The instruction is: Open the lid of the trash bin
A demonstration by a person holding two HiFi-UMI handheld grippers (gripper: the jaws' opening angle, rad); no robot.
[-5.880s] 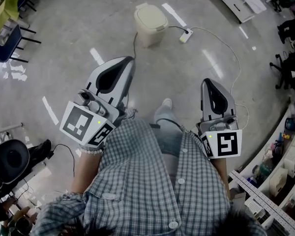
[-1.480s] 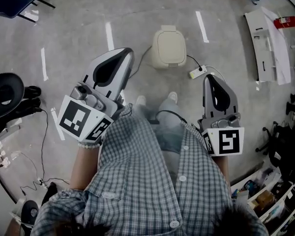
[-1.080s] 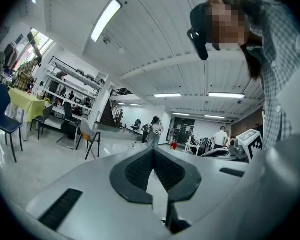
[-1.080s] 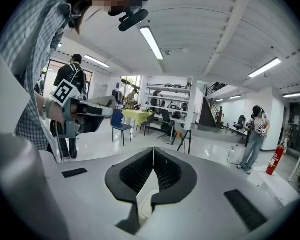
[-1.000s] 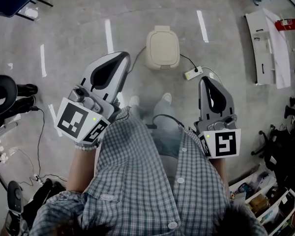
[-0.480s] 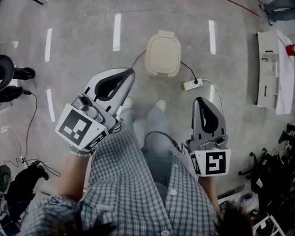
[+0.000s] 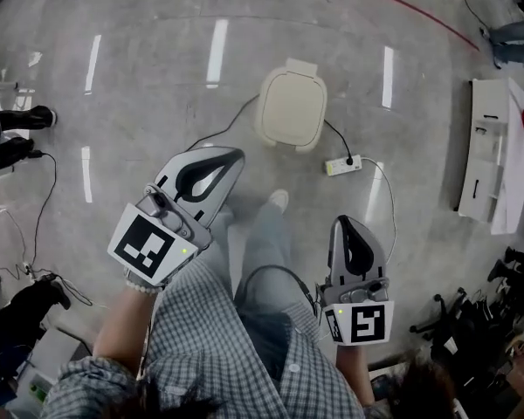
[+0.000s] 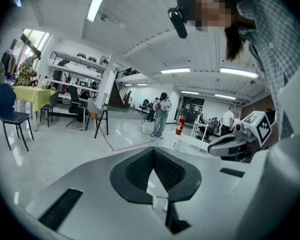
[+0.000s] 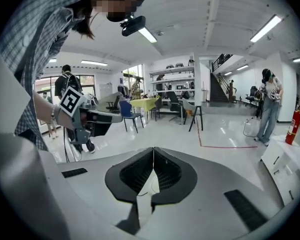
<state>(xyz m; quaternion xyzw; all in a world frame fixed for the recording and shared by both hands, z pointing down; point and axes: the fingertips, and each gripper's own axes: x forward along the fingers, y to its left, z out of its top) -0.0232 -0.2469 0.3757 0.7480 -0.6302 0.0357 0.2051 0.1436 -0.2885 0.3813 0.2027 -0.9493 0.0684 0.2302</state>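
Okay, status from my side.
Left gripper (image 7: 237, 154): jaws closed tip to tip, nothing between them. I hold it low in front of me, nose pointing forward and a bit right.
Right gripper (image 7: 349, 222): jaws also closed, pads meeting at the tip, empty. It sits nearer my body than the left one, nose pointing forward.
Bin (image 7: 284, 143): beige, standing on the floor (image 7: 140, 103) ahead of my feet, roughly between the lines of my two grippers. Well apart from both; the left tip is the nearer one.
Lid (image 7: 292, 105): down flat on the bin, closed. Small tab at its far edge.
Power strip (image 7: 343, 165): white, on the floor just right of the bin, linked to it by a thin dark lead.
Cable (image 7: 211, 127): dark, runs from the bin's left side off across the floor to the left.
Shoe (image 7: 279, 201): my forward foot, between the bin and the grippers, near the left gripper's tip.
Red line (image 7: 410, 11): tape on the floor, beyond and right of the bin.
Panel (image 7: 489, 155): white, lying flat at the far right, well apart from the bin.
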